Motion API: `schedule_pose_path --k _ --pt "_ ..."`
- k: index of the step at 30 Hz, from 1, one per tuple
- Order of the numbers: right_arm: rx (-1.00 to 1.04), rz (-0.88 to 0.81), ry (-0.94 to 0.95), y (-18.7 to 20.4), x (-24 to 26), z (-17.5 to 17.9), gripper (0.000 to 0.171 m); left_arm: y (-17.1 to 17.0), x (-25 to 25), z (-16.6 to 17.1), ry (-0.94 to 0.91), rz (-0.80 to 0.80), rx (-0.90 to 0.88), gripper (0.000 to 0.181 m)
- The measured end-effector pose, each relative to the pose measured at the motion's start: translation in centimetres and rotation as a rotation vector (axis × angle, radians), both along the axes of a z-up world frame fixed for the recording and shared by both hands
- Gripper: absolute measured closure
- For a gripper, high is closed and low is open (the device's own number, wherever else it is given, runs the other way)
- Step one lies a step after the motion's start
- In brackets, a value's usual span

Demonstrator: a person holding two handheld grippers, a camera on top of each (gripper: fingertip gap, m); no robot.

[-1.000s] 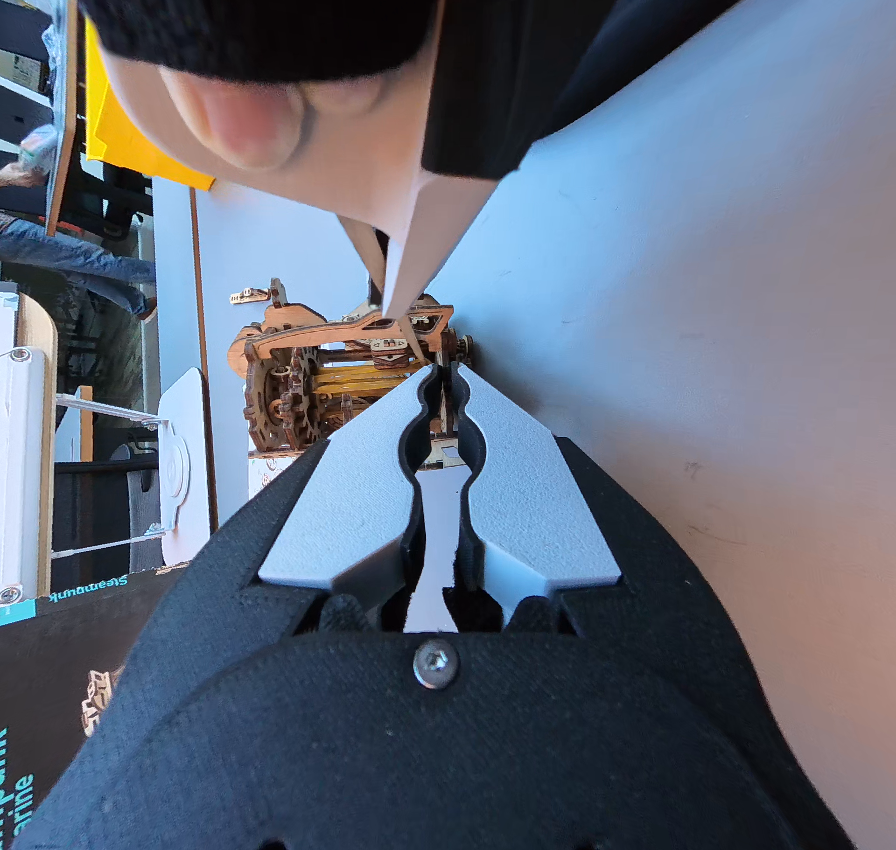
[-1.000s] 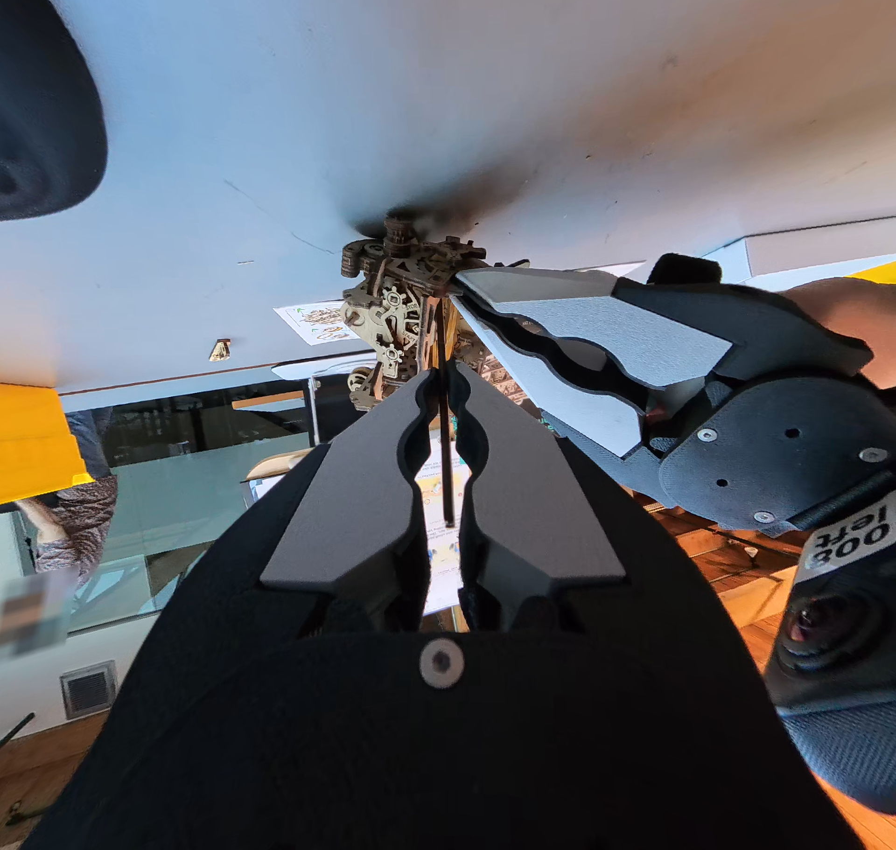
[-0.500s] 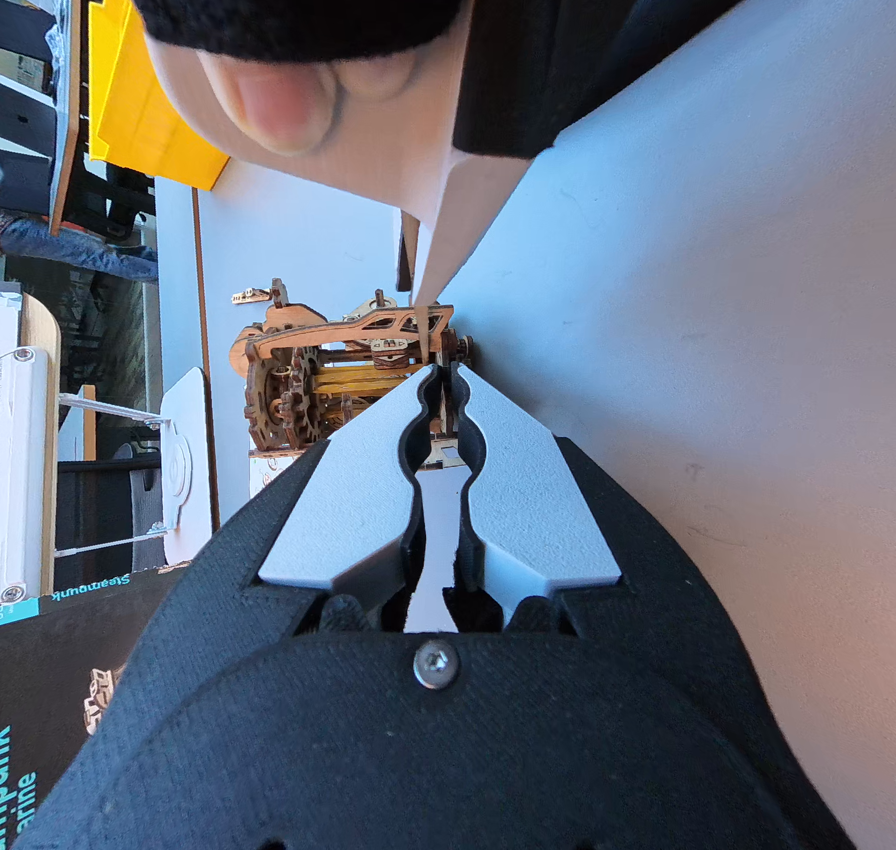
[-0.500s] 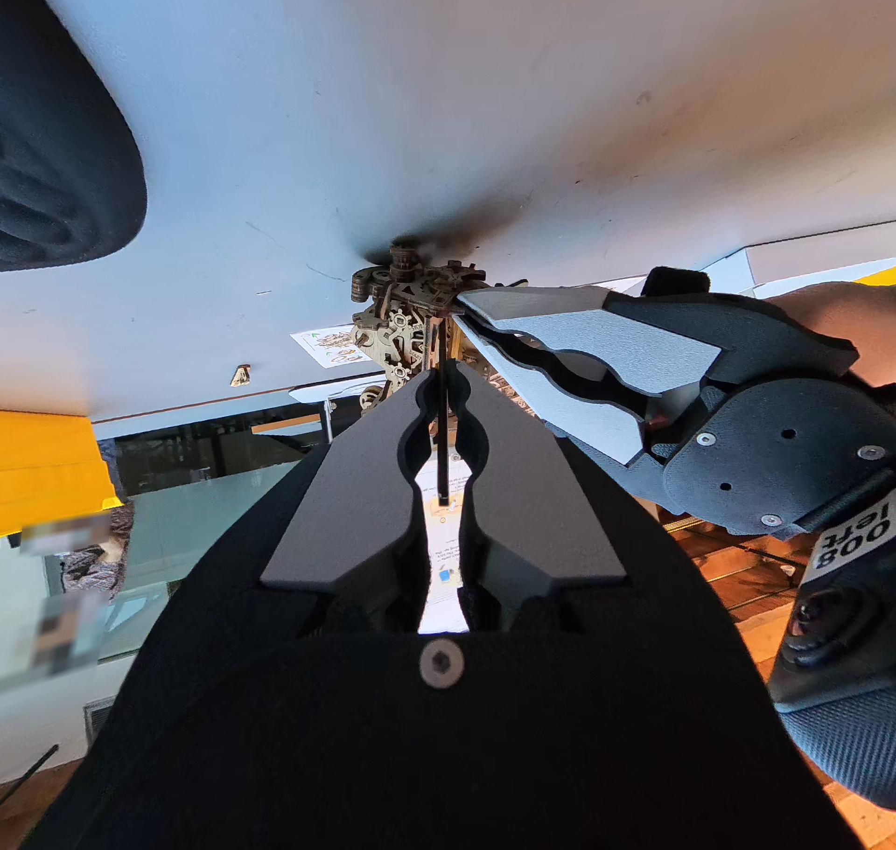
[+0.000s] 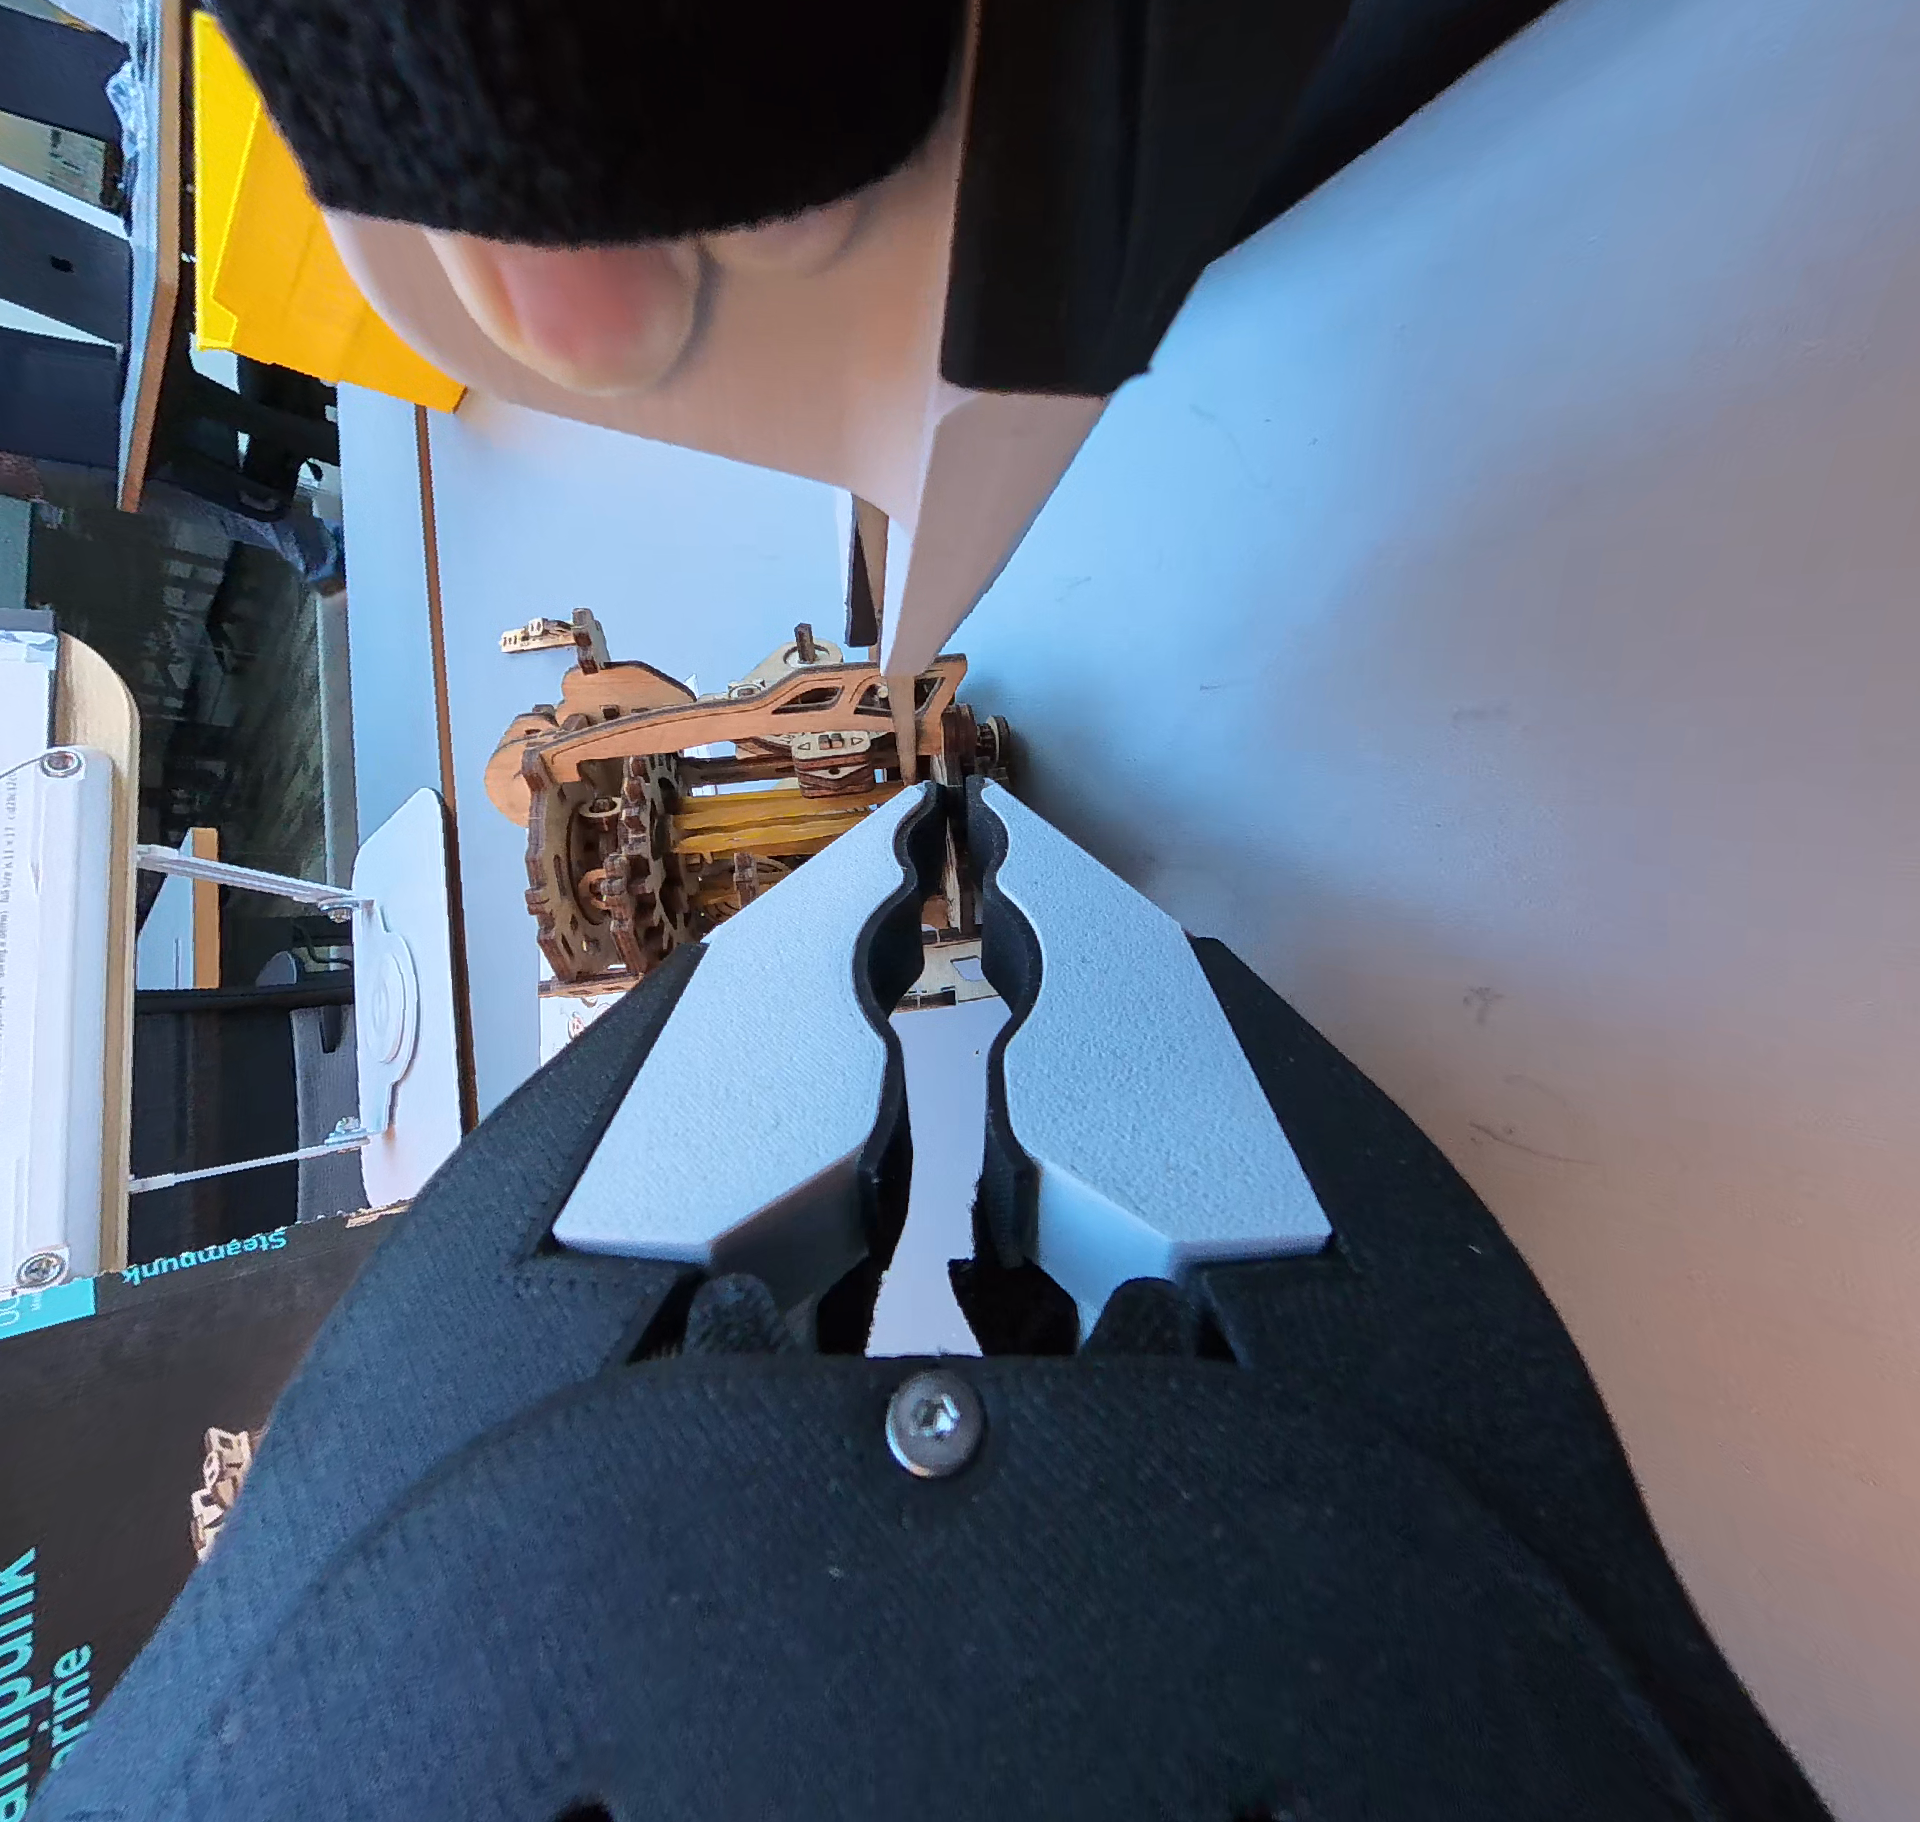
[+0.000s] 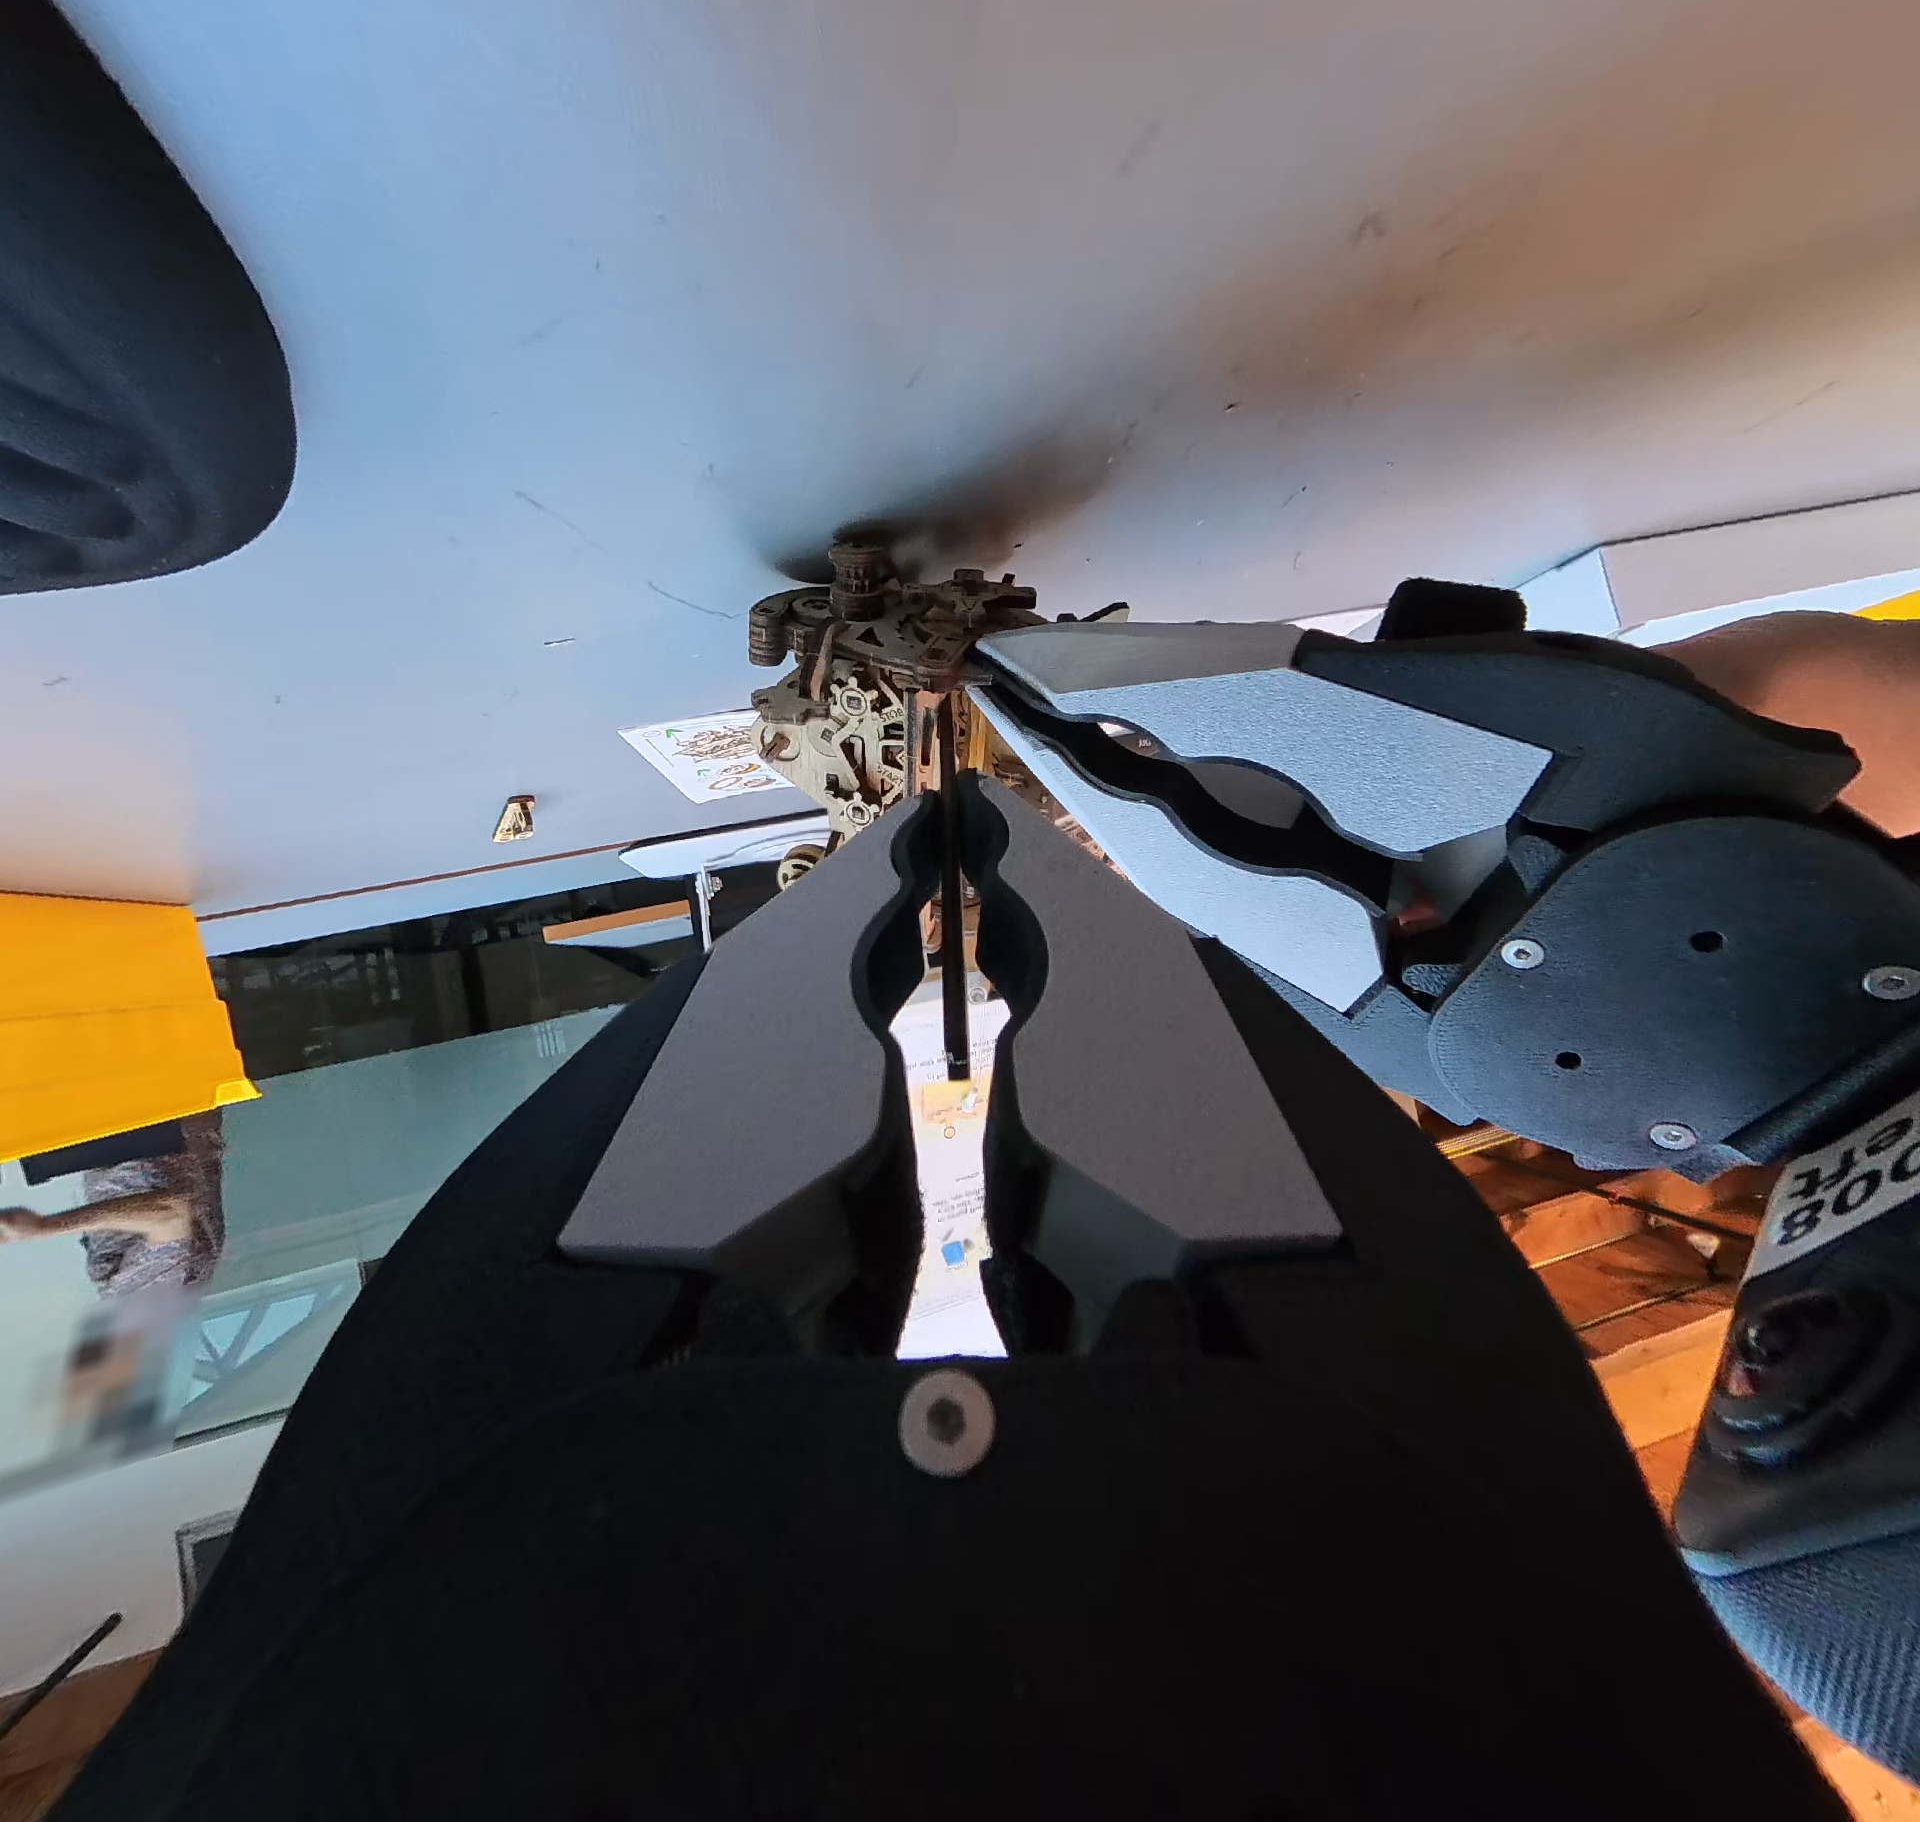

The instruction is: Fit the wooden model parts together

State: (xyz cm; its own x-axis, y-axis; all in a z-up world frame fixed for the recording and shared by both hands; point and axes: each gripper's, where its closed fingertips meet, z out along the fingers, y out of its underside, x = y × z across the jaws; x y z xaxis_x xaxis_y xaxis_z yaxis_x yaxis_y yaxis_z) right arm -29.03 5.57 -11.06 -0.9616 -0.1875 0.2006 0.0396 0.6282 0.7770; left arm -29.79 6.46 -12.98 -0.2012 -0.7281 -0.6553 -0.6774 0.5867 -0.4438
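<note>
The wooden gear model (image 5: 665,816) rests against the white table (image 5: 1455,629). My left gripper (image 5: 951,798) is shut on the model's near end by the table. My right gripper (image 6: 948,798) is shut on a thin flat wooden piece (image 6: 951,920), seen edge-on, whose far end meets the model (image 6: 862,671). In the left wrist view, the right gripper (image 5: 902,666) comes in from above, with the thin piece (image 5: 902,723) reaching into the model's frame. In the right wrist view, the left gripper (image 6: 982,666) grips the model from the right.
A small loose wooden part (image 6: 514,822) and an instruction sheet (image 6: 707,759) lie on the table (image 6: 935,214) beyond the model. A dark kit box (image 5: 156,1409), a white stand (image 5: 400,993) and a yellow bin (image 5: 291,245) sit nearby. A person's sleeve (image 6: 104,370) shows. My two grippers' fingertips are within a few centimetres of each other.
My right gripper has shifted closer to the model, bringing the thin piece in against it. My left gripper has kept its hold, and the model has hardly moved.
</note>
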Motion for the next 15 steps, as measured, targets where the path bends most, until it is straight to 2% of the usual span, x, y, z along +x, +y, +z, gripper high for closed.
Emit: schedule_pose_path --k 8,12,15 --pt "-0.085 -0.009 0.052 -0.09 0.15 -0.11 0.170 -0.05 0.03 -0.02 -0.005 -0.005 0.014 0.180" --pt "-0.084 -0.010 0.063 -0.24 -0.23 -0.02 0.169 -0.10 0.17 -0.05 -0.006 -0.029 0.082 0.180" --pt "-0.083 -0.013 0.070 -0.23 -0.16 -0.02 0.170 -0.11 0.27 -0.07 -0.014 -0.018 0.070 0.180"
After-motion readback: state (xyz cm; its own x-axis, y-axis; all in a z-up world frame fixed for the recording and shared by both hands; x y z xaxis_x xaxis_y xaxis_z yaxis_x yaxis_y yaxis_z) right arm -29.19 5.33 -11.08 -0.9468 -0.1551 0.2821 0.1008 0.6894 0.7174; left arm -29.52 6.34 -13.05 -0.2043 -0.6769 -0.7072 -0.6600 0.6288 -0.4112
